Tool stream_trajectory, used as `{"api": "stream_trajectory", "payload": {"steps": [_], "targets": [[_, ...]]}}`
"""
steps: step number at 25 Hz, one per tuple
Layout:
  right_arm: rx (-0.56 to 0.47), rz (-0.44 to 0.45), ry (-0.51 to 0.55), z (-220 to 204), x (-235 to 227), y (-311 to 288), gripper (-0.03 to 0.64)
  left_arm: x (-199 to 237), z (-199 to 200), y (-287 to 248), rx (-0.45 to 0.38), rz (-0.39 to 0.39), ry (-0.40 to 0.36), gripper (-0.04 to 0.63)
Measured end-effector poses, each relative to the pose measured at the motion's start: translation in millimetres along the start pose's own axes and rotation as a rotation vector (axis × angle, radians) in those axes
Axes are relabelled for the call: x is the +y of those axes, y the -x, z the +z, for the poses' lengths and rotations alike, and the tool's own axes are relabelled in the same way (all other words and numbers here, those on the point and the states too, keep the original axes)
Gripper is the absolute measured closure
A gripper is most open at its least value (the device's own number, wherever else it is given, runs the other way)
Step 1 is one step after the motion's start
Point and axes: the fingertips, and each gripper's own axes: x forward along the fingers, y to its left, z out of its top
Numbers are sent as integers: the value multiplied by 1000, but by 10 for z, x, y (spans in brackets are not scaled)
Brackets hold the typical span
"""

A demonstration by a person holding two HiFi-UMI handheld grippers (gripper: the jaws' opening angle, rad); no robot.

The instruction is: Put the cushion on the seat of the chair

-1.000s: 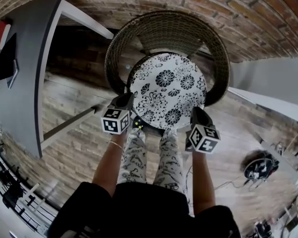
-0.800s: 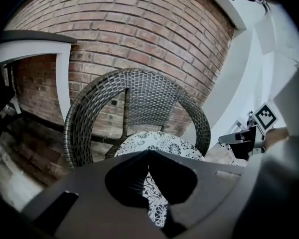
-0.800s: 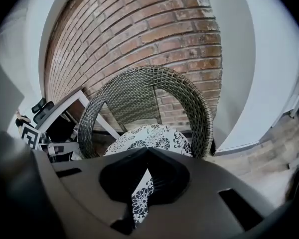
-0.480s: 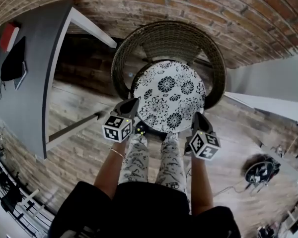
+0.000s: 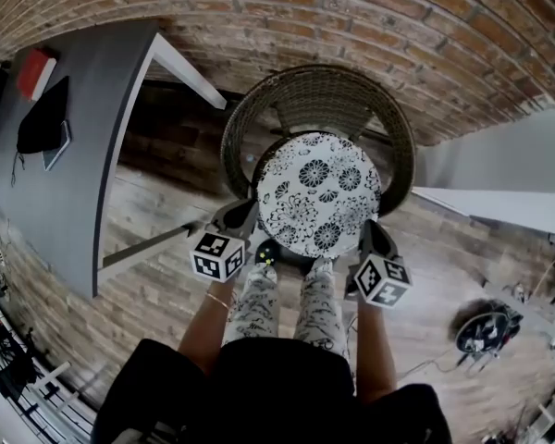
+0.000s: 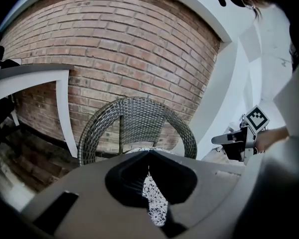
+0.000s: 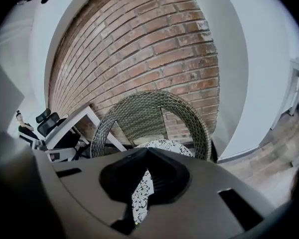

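Note:
A round white cushion (image 5: 317, 192) with black flowers is held level over the seat of a round wicker chair (image 5: 319, 91) and hides the seat. My left gripper (image 5: 245, 214) is shut on its near left rim, and my right gripper (image 5: 369, 233) is shut on its near right rim. In the left gripper view the cushion (image 6: 156, 203) shows as a strip between the jaws of that gripper (image 6: 149, 183), with the chair (image 6: 134, 118) behind. The right gripper view shows the same: cushion (image 7: 139, 195), gripper (image 7: 142, 188), chair (image 7: 154, 111). I cannot tell whether the cushion touches the seat.
A grey table (image 5: 65, 174) stands left of the chair with a red object (image 5: 35, 70) and a black item (image 5: 44, 117) on it. A brick wall (image 5: 351, 7) is behind the chair and a white panel (image 5: 499, 165) is to its right. The person's patterned legs (image 5: 287, 303) are just below the cushion.
Both grippers have drawn back from the chair with the cushion still in them. The chair looks smaller in both gripper views, and less of the cushion shows above the jaws.

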Motion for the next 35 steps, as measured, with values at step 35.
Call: {"api": "stream_trajectory", "payload": {"steps": [35], "targets": [[-198,30,141,984,651,888,620,-308,1200,936,-176,-46,-102,591]]}}
